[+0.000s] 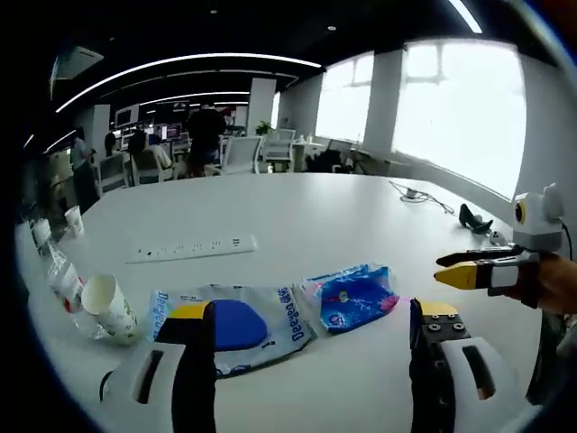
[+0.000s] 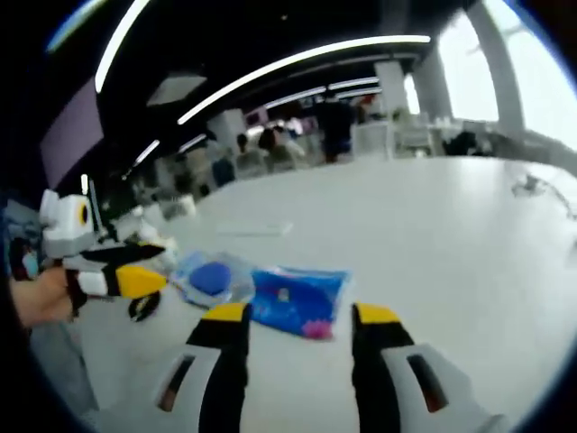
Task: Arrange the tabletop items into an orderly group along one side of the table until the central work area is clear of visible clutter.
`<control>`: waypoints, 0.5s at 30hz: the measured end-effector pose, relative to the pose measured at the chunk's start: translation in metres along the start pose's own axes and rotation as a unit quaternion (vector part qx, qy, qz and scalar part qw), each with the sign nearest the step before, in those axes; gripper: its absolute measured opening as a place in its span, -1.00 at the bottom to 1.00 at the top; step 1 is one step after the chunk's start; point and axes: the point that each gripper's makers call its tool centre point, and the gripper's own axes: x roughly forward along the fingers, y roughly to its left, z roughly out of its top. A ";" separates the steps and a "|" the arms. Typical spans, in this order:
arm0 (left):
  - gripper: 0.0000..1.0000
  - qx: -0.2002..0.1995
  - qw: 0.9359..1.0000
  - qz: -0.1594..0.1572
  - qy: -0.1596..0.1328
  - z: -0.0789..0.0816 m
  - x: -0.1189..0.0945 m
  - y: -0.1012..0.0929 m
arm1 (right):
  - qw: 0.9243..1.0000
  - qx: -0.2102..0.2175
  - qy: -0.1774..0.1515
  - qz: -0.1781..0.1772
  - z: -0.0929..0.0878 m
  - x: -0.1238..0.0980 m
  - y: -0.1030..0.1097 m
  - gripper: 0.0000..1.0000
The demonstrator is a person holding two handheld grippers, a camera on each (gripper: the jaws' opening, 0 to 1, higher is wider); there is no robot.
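White table (image 1: 297,216); blue packet (image 1: 350,298) (pink corner); yellow-tipped black tongs (image 1: 311,327).

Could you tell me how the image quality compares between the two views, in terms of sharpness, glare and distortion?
Left gripper view: fairly sharp; the power strip and paper cup read clearly, but the windows blow out to white and the table edge bows from the fisheye. Right gripper view: softer, with the blue packet and background people smeared, and ceiling lights streaking as curved bands.

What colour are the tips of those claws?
Yellow tips on black fingers, clearest in the right gripper view.
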 end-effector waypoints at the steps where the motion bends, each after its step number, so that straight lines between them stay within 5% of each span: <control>1: 0.78 0.002 1.000 0.000 -0.003 0.002 -0.004 0.000 | 1.000 0.000 -0.002 0.000 0.001 -0.004 0.002 -0.14; 15: 0.77 0.003 1.000 0.001 -0.005 0.004 -0.041 0.003 | 1.000 -0.002 -0.013 -0.001 0.001 -0.031 0.025 -0.07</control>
